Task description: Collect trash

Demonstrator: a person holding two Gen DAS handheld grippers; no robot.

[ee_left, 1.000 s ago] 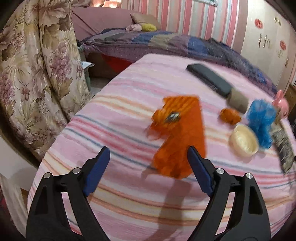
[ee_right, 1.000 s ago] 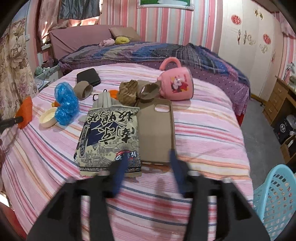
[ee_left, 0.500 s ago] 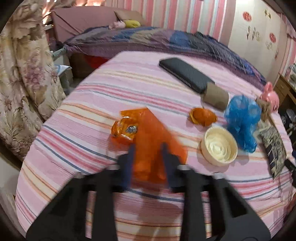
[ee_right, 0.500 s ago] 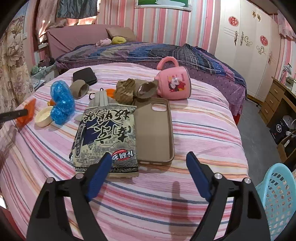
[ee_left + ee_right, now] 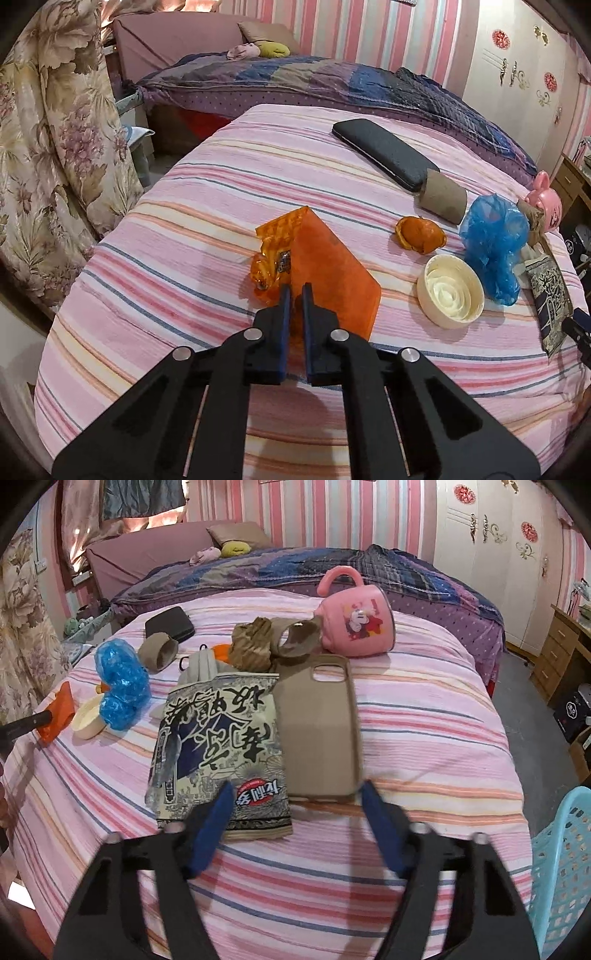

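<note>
My left gripper (image 5: 294, 291) is shut on an orange plastic wrapper (image 5: 325, 266) and holds its near edge over the pink striped bed cover; the wrapper also shows in the right wrist view (image 5: 59, 716). My right gripper (image 5: 295, 794) is open and empty, its fingers straddling the near ends of a printed snack bag (image 5: 218, 746) and a beige phone case (image 5: 317, 731). Other litter lies nearby: an orange peel (image 5: 419, 234), a blue plastic bag (image 5: 493, 240), a cream lid (image 5: 450, 291), a cardboard roll (image 5: 443, 195).
A pink mug (image 5: 354, 622) lies on its side at the back, beside crumpled brown paper (image 5: 253, 648). A black case (image 5: 384, 153) lies farther back. A light blue basket (image 5: 561, 867) stands on the floor at the right. A floral curtain (image 5: 48, 147) hangs at the left.
My left gripper closed on the orange wrapper, which now stands lifted at its near edge. My right gripper moved forward to the snack bag and phone case and stayed open.
</note>
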